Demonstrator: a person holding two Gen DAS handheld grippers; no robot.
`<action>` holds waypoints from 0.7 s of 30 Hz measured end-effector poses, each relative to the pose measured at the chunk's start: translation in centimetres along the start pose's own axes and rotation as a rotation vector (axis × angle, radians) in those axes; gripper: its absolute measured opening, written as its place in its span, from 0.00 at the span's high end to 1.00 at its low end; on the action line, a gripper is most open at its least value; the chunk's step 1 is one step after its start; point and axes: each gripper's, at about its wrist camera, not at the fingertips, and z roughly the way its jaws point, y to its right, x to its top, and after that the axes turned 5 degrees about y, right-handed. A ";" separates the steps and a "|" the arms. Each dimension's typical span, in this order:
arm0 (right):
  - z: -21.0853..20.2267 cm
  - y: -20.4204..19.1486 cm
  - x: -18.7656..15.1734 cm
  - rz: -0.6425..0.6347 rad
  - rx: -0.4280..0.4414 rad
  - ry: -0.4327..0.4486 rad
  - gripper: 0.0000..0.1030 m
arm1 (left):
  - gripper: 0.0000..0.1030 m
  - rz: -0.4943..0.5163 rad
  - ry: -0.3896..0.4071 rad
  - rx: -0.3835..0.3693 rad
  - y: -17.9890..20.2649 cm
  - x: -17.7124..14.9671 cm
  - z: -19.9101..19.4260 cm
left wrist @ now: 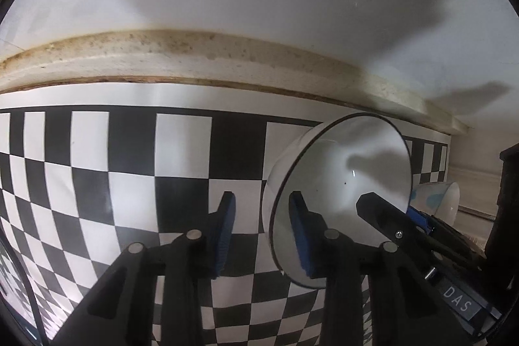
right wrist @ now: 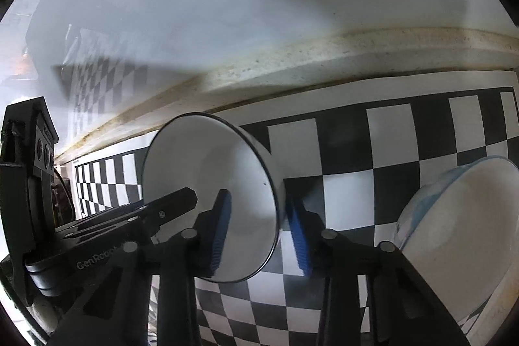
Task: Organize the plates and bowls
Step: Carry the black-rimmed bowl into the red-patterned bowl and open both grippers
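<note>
A white bowl with a thin dark rim (left wrist: pixel 343 171) is tilted on its side above the checkered mat, held between both grippers. In the left wrist view my left gripper (left wrist: pixel 262 232) straddles its left rim, one blue pad inside and one outside, with a gap showing. The right gripper's black fingers (left wrist: pixel 389 216) reach in on the bowl's right rim. In the right wrist view the same bowl (right wrist: pixel 207 184) has its rim between my right gripper's (right wrist: pixel 259 232) blue pads. A second white bowl with blue markings (right wrist: pixel 454 235) lies at the right.
A black-and-white checkered mat (left wrist: pixel 129 167) covers the counter. A stained beige ledge (left wrist: pixel 194 54) and white wall run along the back. The blue-marked bowl (left wrist: pixel 438 200) also shows at the far right of the left wrist view, beside a dark object (left wrist: pixel 509 184).
</note>
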 end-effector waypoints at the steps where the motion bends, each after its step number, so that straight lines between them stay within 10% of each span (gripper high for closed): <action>1: 0.2 0.1 0.1 0.001 -0.010 -0.003 0.74 | 0.78 0.004 0.000 0.003 -0.2 0.1 0.0; 7: 0.6 0.9 0.0 0.015 -0.034 -0.006 0.90 | 0.90 0.005 0.001 -0.011 0.1 -0.1 1.1; 21: 0.8 0.5 -1.1 0.012 -0.011 -0.008 0.92 | 0.91 0.044 0.045 0.018 2.2 -2.3 0.4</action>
